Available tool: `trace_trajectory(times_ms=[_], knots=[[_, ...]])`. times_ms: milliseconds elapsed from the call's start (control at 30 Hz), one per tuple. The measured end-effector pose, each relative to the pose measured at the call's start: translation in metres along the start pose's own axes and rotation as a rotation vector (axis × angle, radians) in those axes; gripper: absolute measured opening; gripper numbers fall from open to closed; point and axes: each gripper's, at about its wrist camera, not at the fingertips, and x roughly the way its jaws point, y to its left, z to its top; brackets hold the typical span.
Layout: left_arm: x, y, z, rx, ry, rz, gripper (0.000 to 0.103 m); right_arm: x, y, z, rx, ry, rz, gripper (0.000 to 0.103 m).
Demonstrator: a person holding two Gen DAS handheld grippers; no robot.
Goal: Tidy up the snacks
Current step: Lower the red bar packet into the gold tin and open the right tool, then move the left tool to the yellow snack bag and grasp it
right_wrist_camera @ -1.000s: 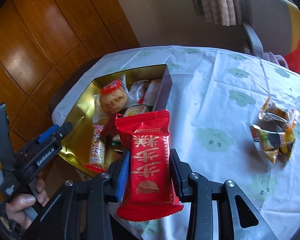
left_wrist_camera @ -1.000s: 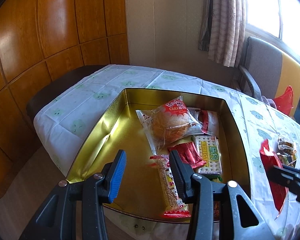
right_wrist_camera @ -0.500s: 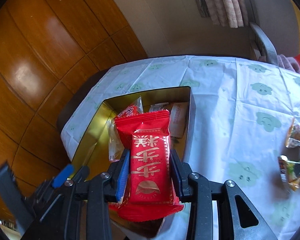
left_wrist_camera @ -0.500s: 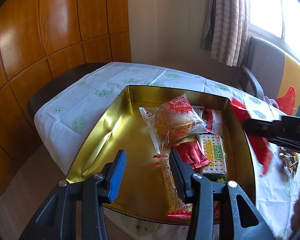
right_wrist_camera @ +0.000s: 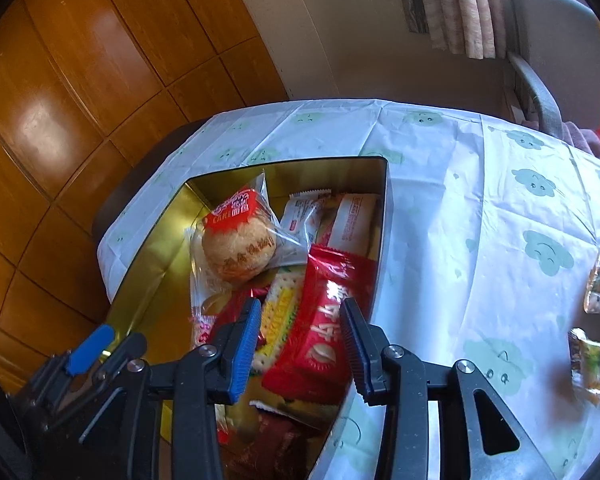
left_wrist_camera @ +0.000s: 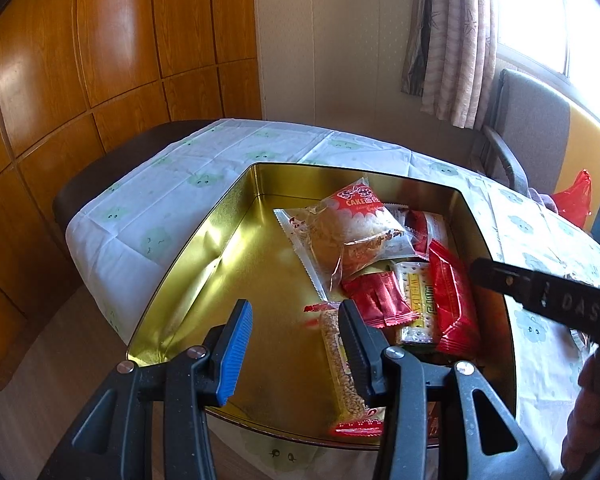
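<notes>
Gold-lined and shiny, the tin [left_wrist_camera: 204, 280] sat on the bench [right_wrist_camera: 480, 220] under a white cloth printed with green faces, and most of the snacks were already inside it. I had the right tongs [right_wrist_camera: 300, 332] angled steeply down over the tin's right-hand wall, their jaws just having been opening; the red packet [right_wrist_camera: 324, 320] lay between them but clear of the pads, tilted against the tin's wall on top of the cracker pack [right_wrist_camera: 278, 320]. From the left camera the same red packet [left_wrist_camera: 452, 300] leaned against the tin's right side, beside the cracker pack [left_wrist_camera: 416, 296], with the right tongs [left_wrist_camera: 540, 292] reaching in from the right edge and a hand [left_wrist_camera: 592, 408] behind them. My left tongs [left_wrist_camera: 296, 344] hung tilted downward over the near part of the tin, jaws partly apart and gripping nothing; a long grain bar [left_wrist_camera: 344, 376] lay below them. The round cake in its clear wrapper [right_wrist_camera: 240, 248] rested further back in the tin. A few more wrapped snacks [right_wrist_camera: 596, 344] remained out on the cloth at the far right, though they were too blurred for me to say what they were.
</notes>
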Motion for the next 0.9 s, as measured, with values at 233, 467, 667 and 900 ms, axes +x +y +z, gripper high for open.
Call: trace_trajectory(times_ms=[233,467,667,900], knots=[[-0.006,-0.005,0.000,0.012,-0.012,-0.013,0.045,-0.018,-0.004,-0.011,-0.002,-0.036,-0.022,0.044],[-0.013,-0.009,0.000,0.021,-0.023,-0.027,0.046,-0.029,-0.005,-0.021,-0.006,-0.047,-0.042,0.045],[-0.018,-0.013,-0.001,0.032,-0.033,-0.035,0.045,-0.041,-0.007,-0.030,-0.006,-0.069,-0.061,0.052],[-0.022,-0.018,-0.001,0.051,-0.035,-0.046,0.046,-0.059,-0.020,-0.039,0.018,-0.101,-0.093,0.057]])
